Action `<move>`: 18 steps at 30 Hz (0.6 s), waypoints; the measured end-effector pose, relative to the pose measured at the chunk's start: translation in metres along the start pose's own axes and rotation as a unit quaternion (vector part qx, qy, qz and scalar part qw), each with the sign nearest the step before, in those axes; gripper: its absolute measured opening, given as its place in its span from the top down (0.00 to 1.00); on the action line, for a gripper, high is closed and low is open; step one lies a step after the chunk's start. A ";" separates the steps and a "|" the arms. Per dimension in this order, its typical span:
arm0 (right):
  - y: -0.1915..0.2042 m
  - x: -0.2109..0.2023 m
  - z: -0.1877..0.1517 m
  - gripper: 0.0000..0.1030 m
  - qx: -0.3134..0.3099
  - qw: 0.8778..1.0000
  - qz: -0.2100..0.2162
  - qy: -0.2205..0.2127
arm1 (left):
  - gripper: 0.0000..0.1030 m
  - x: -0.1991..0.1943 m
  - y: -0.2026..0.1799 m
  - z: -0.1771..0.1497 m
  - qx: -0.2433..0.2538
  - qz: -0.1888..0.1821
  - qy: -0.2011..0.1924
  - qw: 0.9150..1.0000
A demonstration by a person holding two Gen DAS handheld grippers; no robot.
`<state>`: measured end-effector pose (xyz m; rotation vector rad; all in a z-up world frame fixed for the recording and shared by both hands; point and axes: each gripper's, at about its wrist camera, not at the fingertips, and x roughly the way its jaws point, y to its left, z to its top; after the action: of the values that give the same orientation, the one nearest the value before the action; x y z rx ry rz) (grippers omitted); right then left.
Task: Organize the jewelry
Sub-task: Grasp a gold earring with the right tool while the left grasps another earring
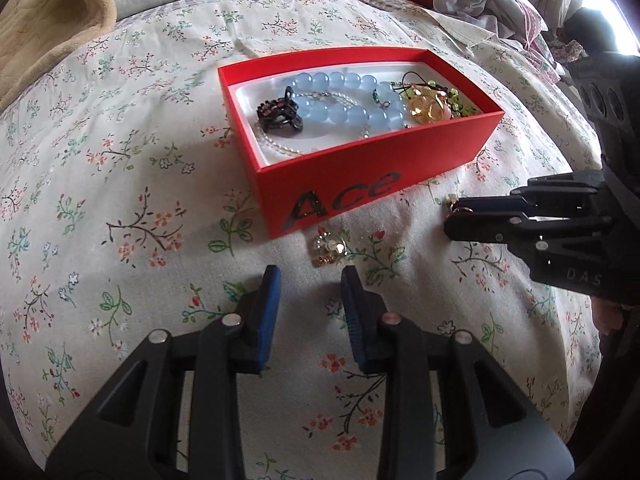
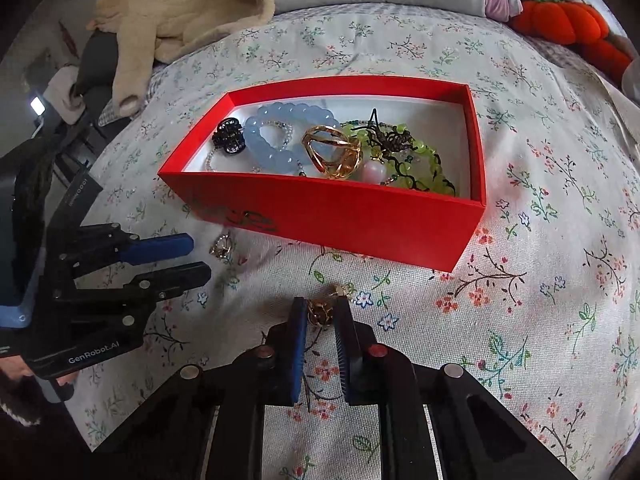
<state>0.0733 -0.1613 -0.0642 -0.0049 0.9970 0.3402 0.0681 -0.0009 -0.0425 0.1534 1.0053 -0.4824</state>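
A: What does the red box (image 2: pixel 340 216) hide?
B: Its near wall covers the lower parts of the green bead strand (image 2: pixel 420 160) and the pearl strand (image 1: pixel 280 148).
A: And the small gold piece (image 2: pixel 320 312)?
B: Too small to identify; blue pads (image 2: pixel 298 344) screen its sides.

A red box (image 2: pixel 340 216) with black lettering on its side lies open on the bedspread, beyond both sets of jaws. Inside lie a blue bead bracelet (image 2: pixel 276 136), a dark hair clip (image 2: pixel 229 137), a gold clip (image 2: pixel 332 152), a string of small pearls (image 1: pixel 280 148) and green beads (image 2: pixel 420 164). A small gold earring (image 2: pixel 320 312) sits between the right jaws, at their tips. Another sparkly earring (image 1: pixel 330 249) lies on the cloth just ahead of the left jaws, near the box's front corner.
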 end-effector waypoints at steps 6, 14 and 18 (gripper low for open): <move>0.004 -0.005 -0.003 0.87 -0.002 1.000 0.007 0.005 | 0.68 0.005 -0.005 0.003 0.009 -0.006 0.001 1.000; -0.007 -0.019 -0.008 0.87 0.006 1.000 0.009 -0.001 | 0.68 0.014 -0.016 0.009 0.037 0.003 -0.007 0.999; -0.016 -0.023 -0.008 0.87 0.018 1.000 0.009 -0.005 | 0.76 0.015 -0.018 0.007 0.053 0.005 -0.012 0.999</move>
<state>0.0596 -0.1841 -0.0517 0.0383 0.9938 0.3377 0.0719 -0.0242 -0.0491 0.2467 0.9562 -0.5279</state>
